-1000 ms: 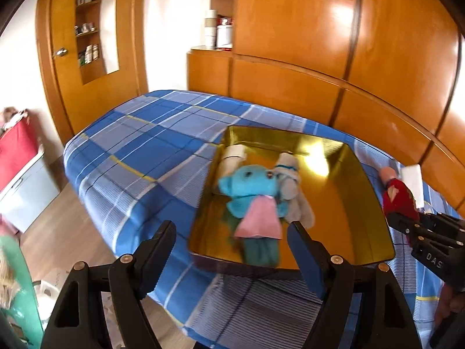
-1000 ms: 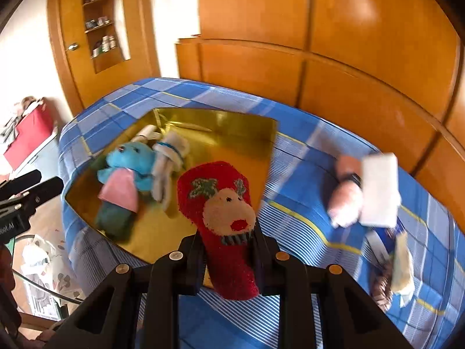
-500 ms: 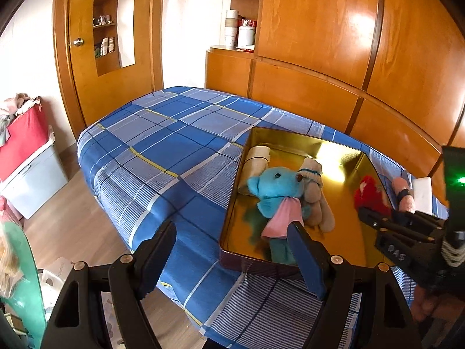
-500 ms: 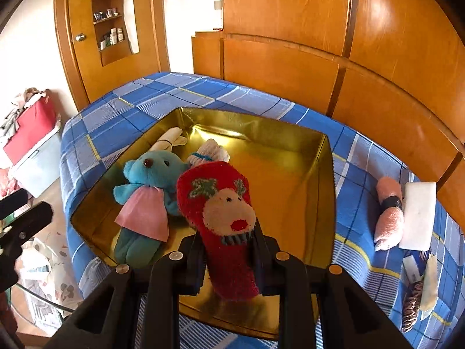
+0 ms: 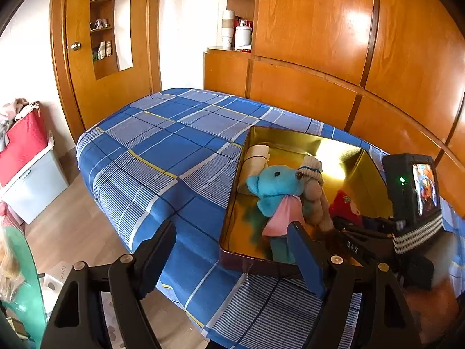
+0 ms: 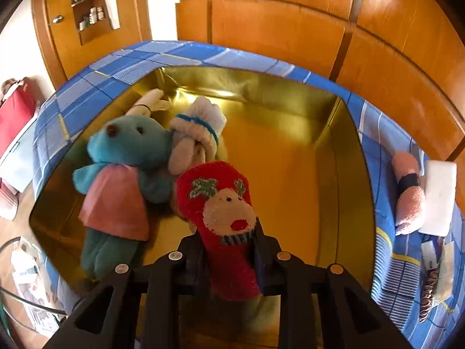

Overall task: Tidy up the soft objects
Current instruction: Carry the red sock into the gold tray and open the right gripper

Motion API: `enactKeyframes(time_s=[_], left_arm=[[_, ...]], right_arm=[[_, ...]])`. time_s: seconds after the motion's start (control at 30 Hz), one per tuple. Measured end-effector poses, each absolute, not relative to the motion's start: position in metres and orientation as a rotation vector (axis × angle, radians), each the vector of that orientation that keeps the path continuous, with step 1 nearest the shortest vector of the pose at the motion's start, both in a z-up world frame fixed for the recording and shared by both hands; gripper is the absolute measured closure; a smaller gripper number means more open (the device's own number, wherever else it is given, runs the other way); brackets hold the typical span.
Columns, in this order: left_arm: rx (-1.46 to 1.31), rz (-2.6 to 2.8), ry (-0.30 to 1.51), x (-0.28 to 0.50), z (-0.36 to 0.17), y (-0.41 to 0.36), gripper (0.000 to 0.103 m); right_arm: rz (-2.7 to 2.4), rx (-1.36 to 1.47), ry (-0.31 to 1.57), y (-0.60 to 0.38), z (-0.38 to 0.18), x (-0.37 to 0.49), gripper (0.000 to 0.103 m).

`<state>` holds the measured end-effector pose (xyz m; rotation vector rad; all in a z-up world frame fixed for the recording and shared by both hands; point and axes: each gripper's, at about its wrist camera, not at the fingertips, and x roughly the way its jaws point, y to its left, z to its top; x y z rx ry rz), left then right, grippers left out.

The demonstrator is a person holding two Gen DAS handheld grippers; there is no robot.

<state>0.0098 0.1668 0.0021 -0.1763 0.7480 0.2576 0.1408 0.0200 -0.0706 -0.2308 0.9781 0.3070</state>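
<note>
Red reindeer sock (image 6: 229, 221) pinched in right claw (image 6: 228, 247) over gold tin (image 6: 293, 99); "DAS" lettering; left claw (image 5: 232, 258) spread, empty

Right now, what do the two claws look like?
Both are matte black plastic. The left claw has two wide, flat fingers with round silver bolts at the joints. The right claw has the same bolted black frame; from the left camera, its body shows white letters, a small screen, a green light and a black-and-white striped band.
</note>
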Motion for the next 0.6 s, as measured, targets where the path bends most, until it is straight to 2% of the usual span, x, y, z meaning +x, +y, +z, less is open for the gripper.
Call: enactKeyframes(time_s=[0.07, 0.27, 0.53, 0.6], left_arm=[[-0.174, 0.253, 0.757, 0.011, 0.0, 0.165, 0.024], [-0.17, 0.247, 0.771, 0.012, -0.004, 0.163, 0.024], [-0.171, 0.247, 0.758, 0.01, -0.001, 0.162, 0.024], [-0.17, 0.247, 0.754, 0.009, 0.001, 0.162, 0.024]], right_arm=[[0.312, -0.218, 0.99, 0.019, -0.073, 0.145, 0.075], [0.305, -0.215, 0.997, 0.02, -0.075, 0.146, 0.061], [0.281, -0.246, 0.922, 0.02, -0.061, 0.129, 0.058], [0.276, -0.247, 0.899, 0.019, -0.057, 0.126, 0.051]])
